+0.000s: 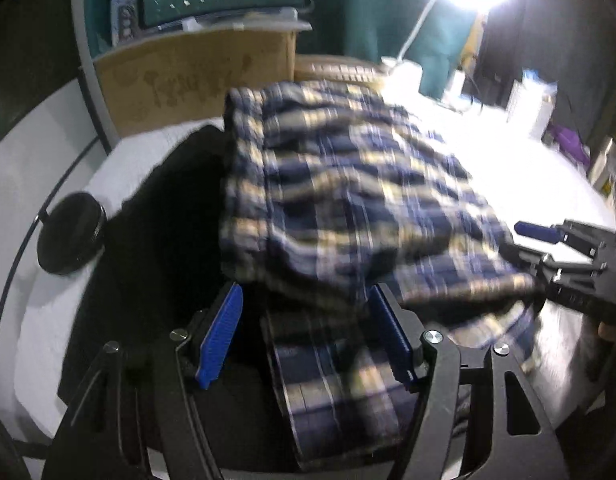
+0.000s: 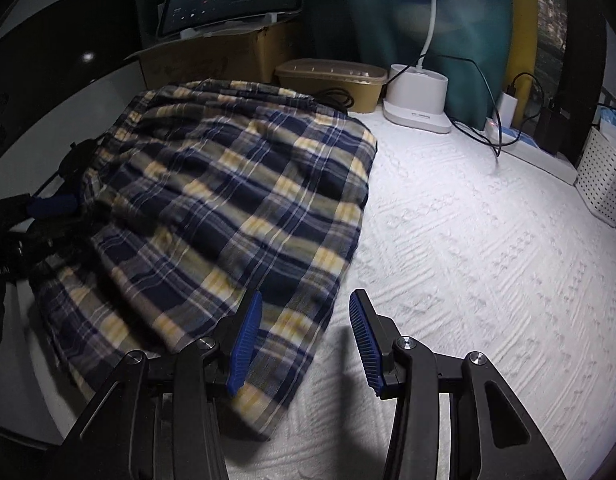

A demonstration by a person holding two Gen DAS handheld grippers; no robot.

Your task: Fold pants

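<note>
Plaid pants [image 2: 227,216] bunched in a loose, partly folded heap on a white textured bedspread [image 2: 468,260], toward the left side of the bed as seen from the right wrist. Waistband end, gathered, at the far side near a cardboard box [image 2: 211,60]; long axis running from there back toward both claws.

Left gripper [image 1: 303,336]: jaws spread wide, nothing clamped. Pants directly ahead and partly between the fingers, a strip of cloth trailing down under the claw and the main heap rising just beyond the fingertips. Closest of the two tools to the bulk of the fabric.

Right gripper [image 2: 303,344]: jaws also spread, holding nothing. Left finger [image 2: 245,344] over the near corner of the pants, right finger over bare bedspread. Heap lying ahead and to the left; only the near right edge within reach.

From the left wrist view, right gripper [image 1: 564,256] visible at the far right edge of the heap, just beside the cloth; contact not certain through the blur.

Judgement: fold only partly made, heap still lumpy and uneven. Next grasp likely on the near edge, left claw better placed for the middle, right claw for the corner. Soft flannel-like cloth likely to sag and slip if pinched in one layer only.

Behind: tan lidded box [image 2: 332,80], white lamp base [image 2: 418,98], cables [image 2: 488,120], white perforated basket [image 2: 604,180]. Round black object [image 1: 71,234] on the left.
</note>
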